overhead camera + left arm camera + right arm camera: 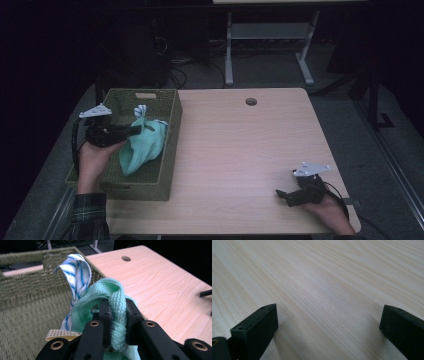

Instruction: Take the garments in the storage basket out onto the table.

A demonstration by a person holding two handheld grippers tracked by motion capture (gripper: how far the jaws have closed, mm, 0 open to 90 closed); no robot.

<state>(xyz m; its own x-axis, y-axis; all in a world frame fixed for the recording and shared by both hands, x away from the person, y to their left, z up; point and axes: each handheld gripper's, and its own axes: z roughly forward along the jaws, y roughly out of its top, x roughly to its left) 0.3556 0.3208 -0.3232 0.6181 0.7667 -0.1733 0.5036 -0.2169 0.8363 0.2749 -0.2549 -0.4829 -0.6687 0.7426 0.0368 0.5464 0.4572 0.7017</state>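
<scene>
Left gripper (117,322) pinching mint green cloth (142,145) tight between jaws, holding it up over woven basket (170,150) at table's (240,150) left edge. Blue-striped white cloth (76,272) bunched up right behind. Right gripper (329,325) spread wide, low over bare tabletop, near right corner.

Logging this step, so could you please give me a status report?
Left claw shut on green cloth over basket. Right claw open, on table.
</scene>
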